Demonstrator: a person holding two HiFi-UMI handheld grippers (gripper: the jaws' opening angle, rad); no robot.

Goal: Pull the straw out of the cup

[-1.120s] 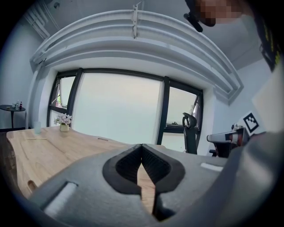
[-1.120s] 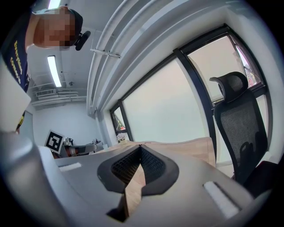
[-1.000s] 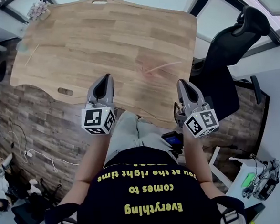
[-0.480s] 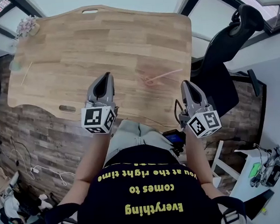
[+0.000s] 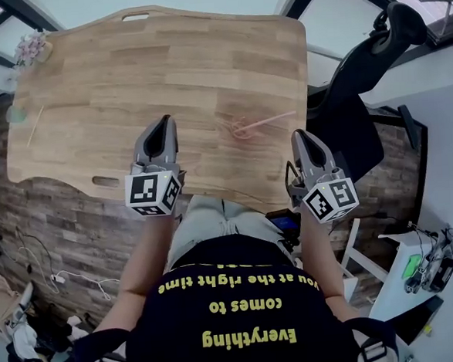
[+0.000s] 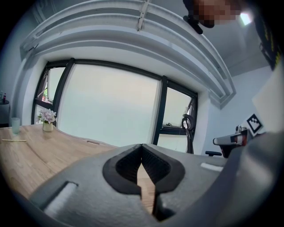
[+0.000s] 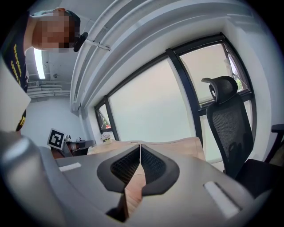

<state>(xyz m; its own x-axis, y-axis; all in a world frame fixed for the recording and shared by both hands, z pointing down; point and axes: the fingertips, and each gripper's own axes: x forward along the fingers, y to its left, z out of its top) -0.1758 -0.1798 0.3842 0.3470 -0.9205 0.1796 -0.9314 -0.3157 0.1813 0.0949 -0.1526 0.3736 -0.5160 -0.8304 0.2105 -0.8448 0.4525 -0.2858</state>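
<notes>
Hand-held grippers, 2, left (image 5: 163,122) and right (image 5: 298,135), both closed, empty; 1 pink cup (image 5: 242,127), 1 straw (image 5: 273,119).

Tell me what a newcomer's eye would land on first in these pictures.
First come the two grey grippers with marker cubes, the left gripper and the right gripper, held by the near edge of the wooden desk. Both look shut and empty, though the right one's jaws have just been opening a hair. Next comes the pinkish cup on the desk's right part, with its straw leaning toward the black office chair.
</notes>
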